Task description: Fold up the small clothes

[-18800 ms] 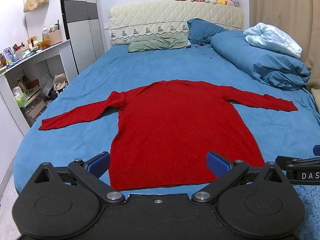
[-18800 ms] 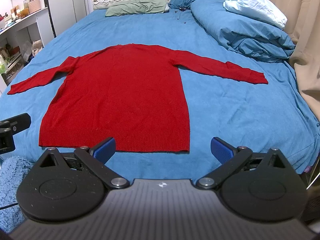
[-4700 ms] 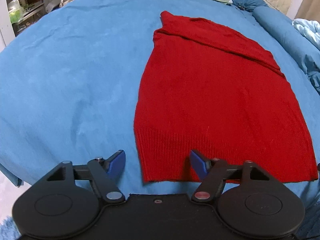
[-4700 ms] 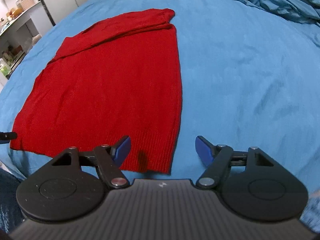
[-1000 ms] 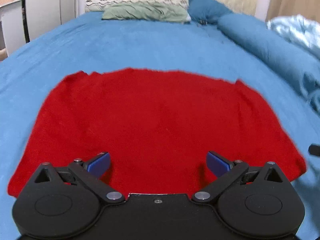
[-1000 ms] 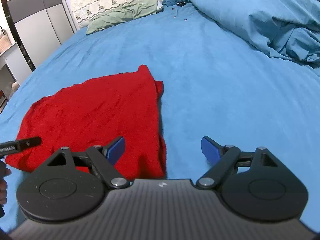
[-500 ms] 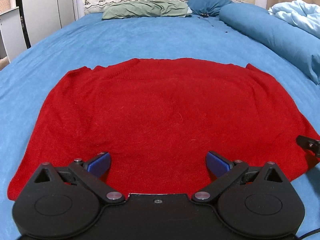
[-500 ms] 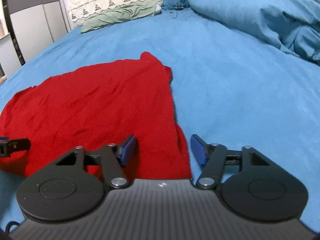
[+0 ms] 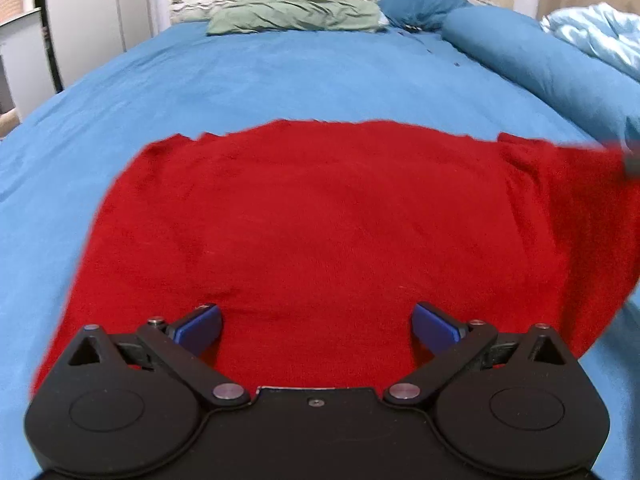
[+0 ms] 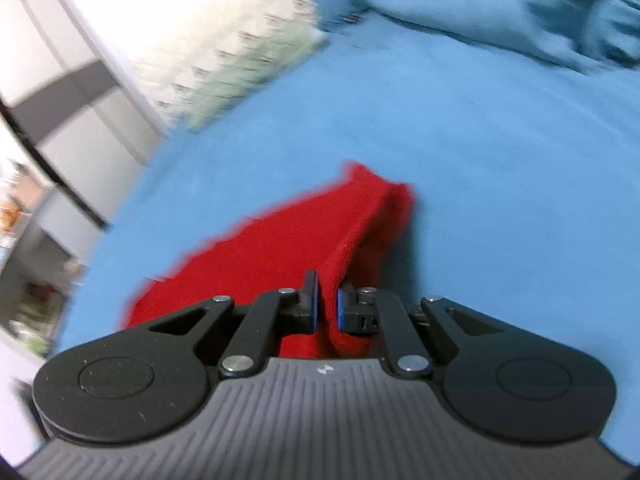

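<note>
The red sweater (image 9: 312, 216) lies folded in half on the blue bed, filling the middle of the left wrist view. My left gripper (image 9: 316, 326) is open and empty, hovering over the sweater's near edge. My right gripper (image 10: 328, 308) is shut on the sweater's right edge (image 10: 320, 232) and lifts it off the bed. The raised right side (image 9: 580, 216) shows in the left wrist view, with the right gripper's tip (image 9: 632, 160) blurred at the frame's right edge.
A green pillow (image 9: 296, 16) and a blue pillow (image 9: 420, 0) lie at the quilted headboard. A rolled blue duvet (image 9: 540, 64) runs along the bed's right side. A white wardrobe (image 9: 92, 20) stands at the left. Blue sheet (image 10: 500, 160) surrounds the sweater.
My right gripper has shut on the sweater's right edge and raised it, tilting leftward. The left gripper has stayed open over the near edge.
</note>
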{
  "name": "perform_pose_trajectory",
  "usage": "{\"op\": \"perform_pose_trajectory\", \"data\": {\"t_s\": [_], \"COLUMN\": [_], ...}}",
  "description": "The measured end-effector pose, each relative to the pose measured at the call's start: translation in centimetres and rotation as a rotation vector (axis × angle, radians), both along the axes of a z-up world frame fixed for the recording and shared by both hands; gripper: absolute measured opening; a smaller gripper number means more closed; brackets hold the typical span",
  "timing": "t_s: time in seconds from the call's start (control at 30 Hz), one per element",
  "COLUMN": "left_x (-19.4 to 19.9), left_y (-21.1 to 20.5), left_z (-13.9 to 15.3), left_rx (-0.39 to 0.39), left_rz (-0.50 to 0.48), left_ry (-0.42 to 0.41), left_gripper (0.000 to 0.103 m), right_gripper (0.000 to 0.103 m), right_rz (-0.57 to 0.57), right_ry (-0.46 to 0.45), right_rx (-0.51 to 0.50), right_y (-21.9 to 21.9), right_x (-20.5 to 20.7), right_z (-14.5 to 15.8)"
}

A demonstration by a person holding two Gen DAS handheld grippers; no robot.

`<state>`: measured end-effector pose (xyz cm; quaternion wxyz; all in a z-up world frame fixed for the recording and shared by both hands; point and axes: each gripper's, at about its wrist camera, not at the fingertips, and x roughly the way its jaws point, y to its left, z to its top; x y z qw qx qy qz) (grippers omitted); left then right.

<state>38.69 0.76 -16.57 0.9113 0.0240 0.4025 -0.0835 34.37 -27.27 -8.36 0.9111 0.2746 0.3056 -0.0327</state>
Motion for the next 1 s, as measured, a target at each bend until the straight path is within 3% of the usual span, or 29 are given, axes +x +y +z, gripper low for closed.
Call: {"op": "perform_pose_trajectory", "data": {"t_s": [0.13, 0.23, 0.33, 0.43, 0.53, 0.63, 0.67, 0.7, 0.77, 0.83, 1.0], "left_x": [-0.6, -1.3, -1.2, -1.0, -0.6, -0.3, -0.4, -0.6, -1.0, -1.3, -1.3], "left_y": [4.3, 8.5, 11.2, 12.0, 12.0, 12.0, 12.2, 12.6, 13.3, 14.4, 15.6], "left_z": [1.6, 2.0, 1.6, 0.4, 0.2, 0.8, 1.0, 1.1, 1.3, 1.6, 2.3], "left_rx": [-0.054, -0.019, 0.065, 0.112, 0.105, 0.084, 0.068, 0.049, 0.008, -0.056, -0.294], "left_rz": [0.057, 0.1, 0.131, 0.133, 0.129, 0.12, 0.109, 0.097, 0.083, 0.08, 0.086], "left_ry": [0.044, 0.072, 0.105, 0.135, 0.152, 0.15, 0.147, 0.145, 0.15, 0.142, 0.141], "left_gripper": [0.103, 0.103, 0.103, 0.103, 0.103, 0.103, 0.103, 0.103, 0.103, 0.101, 0.088], "right_gripper": [0.022, 0.022, 0.021, 0.021, 0.021, 0.028, 0.045, 0.075, 0.099, 0.099, 0.099], "right_rz": [0.202, 0.445, 0.683, 0.787, 0.79, 0.795, 0.795, 0.794, 0.743, 0.66, 0.451], "right_ry": [-0.102, -0.121, -0.047, 0.081, 0.144, 0.113, 0.103, 0.093, 0.024, -0.072, -0.096], "right_rx": [0.02, 0.031, 0.061, 0.029, 0.036, 0.061, 0.073, 0.082, 0.068, 0.036, -0.112], "right_y": [6.2, 13.2, 20.2, 25.3, 27.0, 26.6, 26.1, 25.3, 23.5, 21.0, 16.9], "right_x": [3.3, 6.2, 9.0, 11.0, 11.7, 11.4, 11.2, 10.7, 9.6, 7.8, 2.9], "right_z": [4.2, 4.3, 1.1, -4.1, -7.4, -7.3, -7.0, -6.5, -4.6, -2.6, -1.9]}}
